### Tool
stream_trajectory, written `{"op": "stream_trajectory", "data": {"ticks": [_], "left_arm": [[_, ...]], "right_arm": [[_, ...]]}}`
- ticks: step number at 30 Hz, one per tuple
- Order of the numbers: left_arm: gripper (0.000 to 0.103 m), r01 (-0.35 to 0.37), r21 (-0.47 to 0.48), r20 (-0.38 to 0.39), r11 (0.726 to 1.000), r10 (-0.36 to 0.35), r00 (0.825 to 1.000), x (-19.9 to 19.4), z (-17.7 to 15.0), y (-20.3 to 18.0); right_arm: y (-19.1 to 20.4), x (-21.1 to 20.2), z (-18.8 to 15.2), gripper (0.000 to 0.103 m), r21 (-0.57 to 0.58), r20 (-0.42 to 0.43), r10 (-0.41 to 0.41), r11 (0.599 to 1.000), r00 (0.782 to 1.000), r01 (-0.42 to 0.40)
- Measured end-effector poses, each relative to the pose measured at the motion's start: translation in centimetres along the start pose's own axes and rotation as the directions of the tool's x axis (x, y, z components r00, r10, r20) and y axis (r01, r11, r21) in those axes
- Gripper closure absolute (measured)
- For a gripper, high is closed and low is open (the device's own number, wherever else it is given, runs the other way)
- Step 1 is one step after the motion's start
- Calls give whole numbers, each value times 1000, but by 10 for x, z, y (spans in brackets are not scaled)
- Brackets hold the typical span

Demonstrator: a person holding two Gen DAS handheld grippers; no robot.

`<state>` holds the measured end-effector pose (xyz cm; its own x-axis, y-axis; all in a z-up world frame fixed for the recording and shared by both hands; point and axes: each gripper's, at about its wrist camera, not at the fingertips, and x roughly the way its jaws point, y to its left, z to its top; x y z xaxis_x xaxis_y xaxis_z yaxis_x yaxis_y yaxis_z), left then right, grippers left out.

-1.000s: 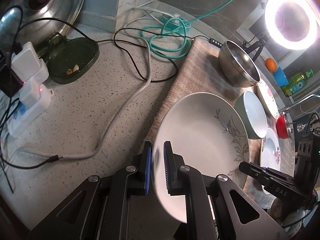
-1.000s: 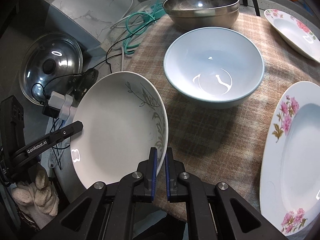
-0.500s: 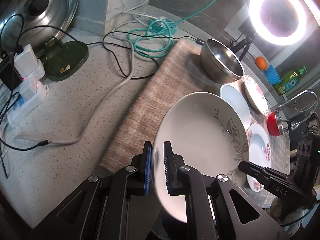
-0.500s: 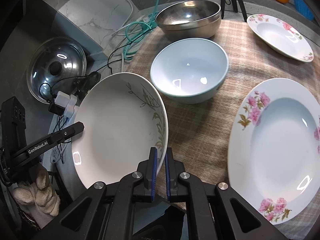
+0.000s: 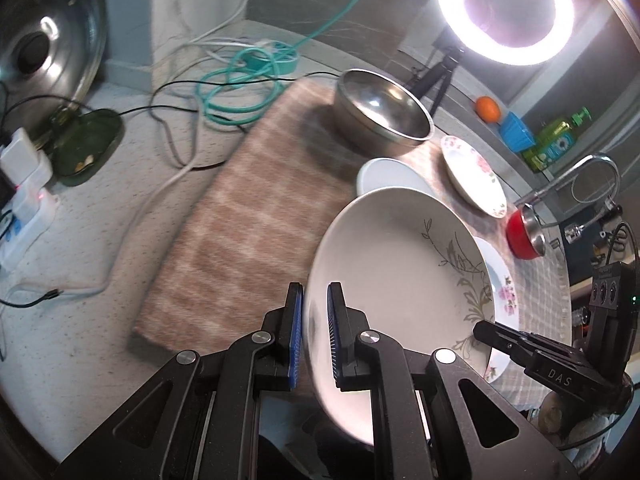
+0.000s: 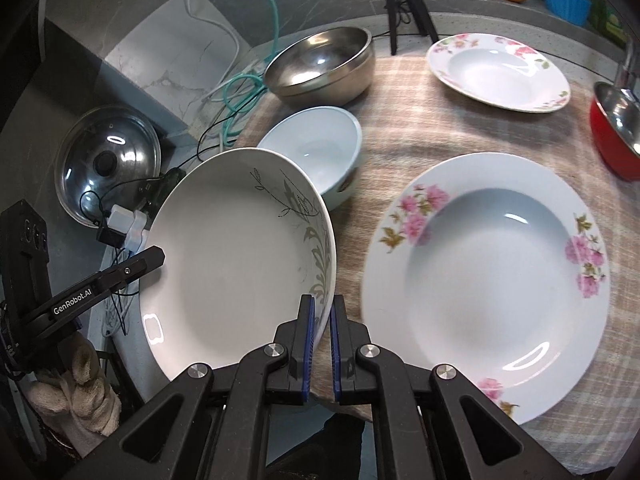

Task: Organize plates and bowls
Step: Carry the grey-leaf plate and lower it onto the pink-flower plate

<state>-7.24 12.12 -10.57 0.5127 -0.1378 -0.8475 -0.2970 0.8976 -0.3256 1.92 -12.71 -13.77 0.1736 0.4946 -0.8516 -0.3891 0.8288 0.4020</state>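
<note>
Both grippers hold one white plate with a grey leaf pattern (image 5: 400,264) (image 6: 236,264) in the air above the checked cloth. My left gripper (image 5: 314,320) is shut on its left rim, my right gripper (image 6: 320,328) shut on its right rim. Under and to the right of it lies a pink-flowered deep plate (image 6: 488,276) (image 5: 502,292). A pale blue bowl (image 6: 316,152) (image 5: 384,174) sits behind the held plate, partly hidden by it. A steel bowl (image 6: 324,66) (image 5: 380,110) and a second flowered plate (image 6: 498,72) (image 5: 474,174) stand farther back.
A red bowl with a steel lining (image 6: 618,128) (image 5: 524,236) sits at the right edge. Cables, a teal cord (image 5: 240,84), power adapters (image 5: 24,184), a green dish (image 5: 86,144) and a pot lid (image 6: 106,164) crowd the counter on the left. A ring light (image 5: 506,8) stands behind.
Both grippers have carried the leaf plate to the right and upward across the cloth. The flowered deep plate has come fully into the right wrist view.
</note>
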Motion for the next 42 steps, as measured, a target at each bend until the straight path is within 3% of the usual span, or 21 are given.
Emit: {"op": "stream_trajectory", "data": {"ticks": [19,42], "left_arm": [[93,94,125,-52,988,-88,995,42,-2,-98],[93,114,174,-146,978,-89,985,89,-12,-140]], "right_arm": [[-92,-49,-9,96,123,49,-91,989,995,85],[-158,-51,-19,96,192,2,-164,968,986,161]]}}
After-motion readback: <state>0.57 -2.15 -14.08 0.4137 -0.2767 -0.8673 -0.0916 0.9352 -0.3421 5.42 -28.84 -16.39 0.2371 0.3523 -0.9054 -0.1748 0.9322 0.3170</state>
